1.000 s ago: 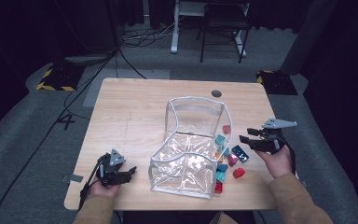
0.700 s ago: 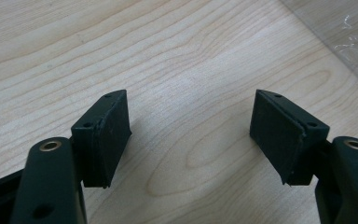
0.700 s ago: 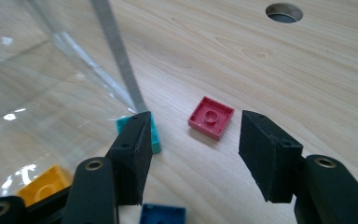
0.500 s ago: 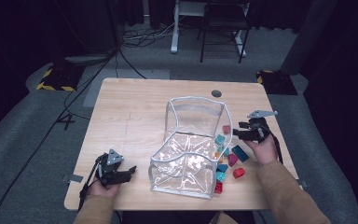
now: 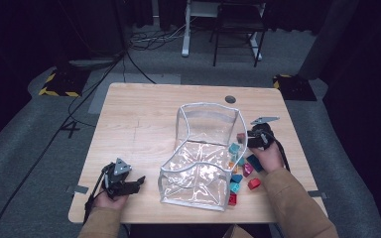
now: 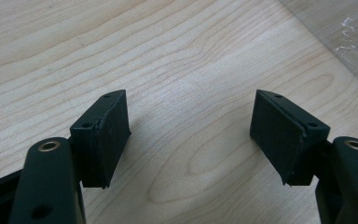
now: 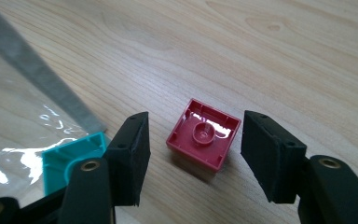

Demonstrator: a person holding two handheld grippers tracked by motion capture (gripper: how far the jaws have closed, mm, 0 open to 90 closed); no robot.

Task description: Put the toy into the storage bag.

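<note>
The person wore tan sleeves [image 5: 288,198] on both forearms. Each hand carried a black gripper, the left gripper [image 5: 138,182] and the right gripper [image 5: 251,139], topped by a grey three-cornered plate [image 5: 122,166] and trailing a black cable [image 5: 92,192]. The fingers [image 6: 103,135] were flat black rectangular pads with small screw holes, hinged on arms with brass-coloured rivets [image 6: 49,146].

Table [image 5: 144,114]: pale wood, visible grain, smooth with a low sheen. Bag [image 5: 198,168]: clear flexible plastic film, glossy with bright highlights, edged in matt grey binding. Red block [image 7: 204,135]: hard moulded plastic, glossy, hollow underside facing up. Teal block [image 7: 67,161]: the same hard plastic, slightly less shiny. Right gripper [image 7: 193,156] and left gripper [image 6: 189,135]: black matt plastic bodies; the 2 pads [image 7: 133,154] on each look rubbery and dull, with brass-coloured metal rivets.
</note>
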